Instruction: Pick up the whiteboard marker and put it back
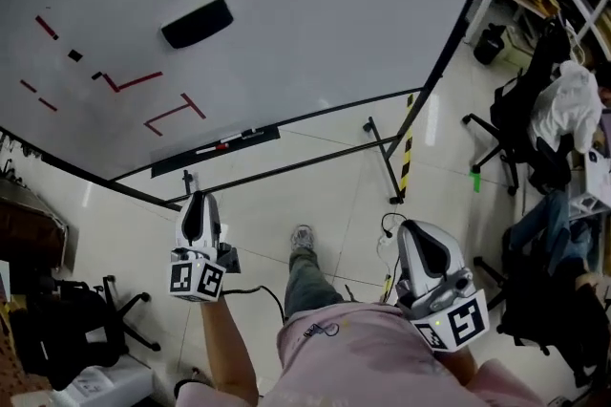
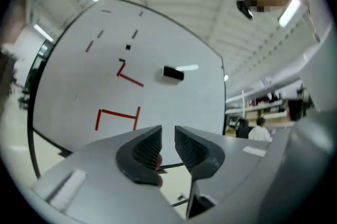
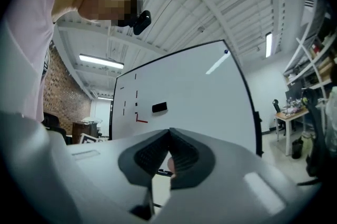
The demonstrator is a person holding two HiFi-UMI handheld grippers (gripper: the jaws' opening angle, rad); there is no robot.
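So the whole thing comes down to the left gripper [image 1: 198, 201] versus the marker tray [image 1: 177, 163]. In the head view the tray runs along the bottom edge of the whiteboard [image 1: 305, 4], and it sits just ahead of the left gripper and a bit toward the middle. The right gripper [image 1: 417, 231] is well off to the other side, so the left one is clearly nearer.

The whiteboard marker [image 1: 220, 147] is lying flat in that tray. Its long axis runs along the tray, so it's crosswise to the way the left gripper points. A grab would want the jaws straddling the barrel from the front, I'd guess.

Jaws: the left pair is narrowly apart with nothing between them, and you just see board through the gap. The right pair is closed tip to tip and holding nothing.

What's in the tray: the reddish marker, plus what looks like another marker [image 1: 250, 136] just beside it toward the right end. They're too small for me to say which one is "the" marker, or whether it's capped. The black eraser [image 1: 198, 22] isn't in the tray, it's stuck up on the board face above the red scribbles.

With both grippers empty and the marker in the tray, I can't say if the task hasn't started or is already done.
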